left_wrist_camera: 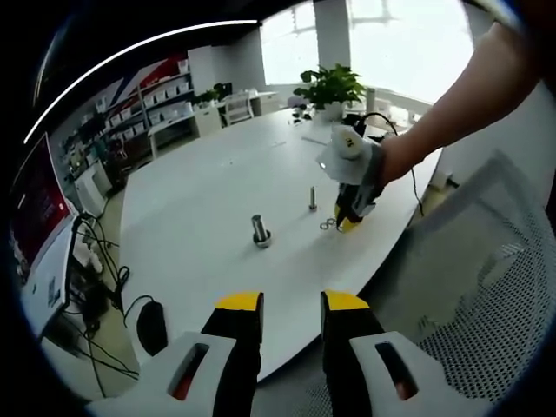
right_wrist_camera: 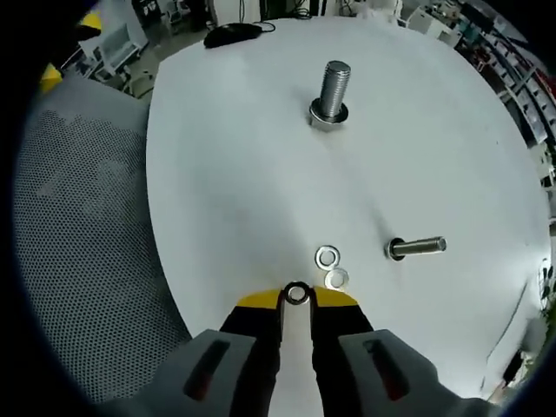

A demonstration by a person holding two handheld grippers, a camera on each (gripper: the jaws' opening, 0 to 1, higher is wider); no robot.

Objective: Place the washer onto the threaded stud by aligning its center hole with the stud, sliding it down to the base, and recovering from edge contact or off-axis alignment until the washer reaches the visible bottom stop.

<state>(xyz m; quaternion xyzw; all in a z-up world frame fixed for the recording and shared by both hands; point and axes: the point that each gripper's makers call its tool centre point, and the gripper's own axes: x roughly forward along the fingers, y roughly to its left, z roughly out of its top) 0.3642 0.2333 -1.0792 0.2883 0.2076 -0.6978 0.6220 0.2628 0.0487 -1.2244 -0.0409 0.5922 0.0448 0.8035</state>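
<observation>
Washer (right_wrist_camera: 296, 294): small dark ring, hole visible, pinched between the yellow tips of the right gripper (right_wrist_camera: 296, 296), jaws narrow around it, low over the white table (right_wrist_camera: 261, 191). Two more silver washers (right_wrist_camera: 331, 268) lie on the table just ahead of those tips, touching each other. Slim stud (right_wrist_camera: 417, 248) ahead-right; thick threaded stud (right_wrist_camera: 330, 94) with a nut-like base far ahead, upright. Left gripper (left_wrist_camera: 292, 302): jaws apart, nothing between them, at the table's near edge. In the left gripper view the right gripper (left_wrist_camera: 349, 219) and a hand (left_wrist_camera: 369, 169) are small; washer there too tiny to make out. Mesh chair (right_wrist_camera: 78, 243) edge cut off.
</observation>
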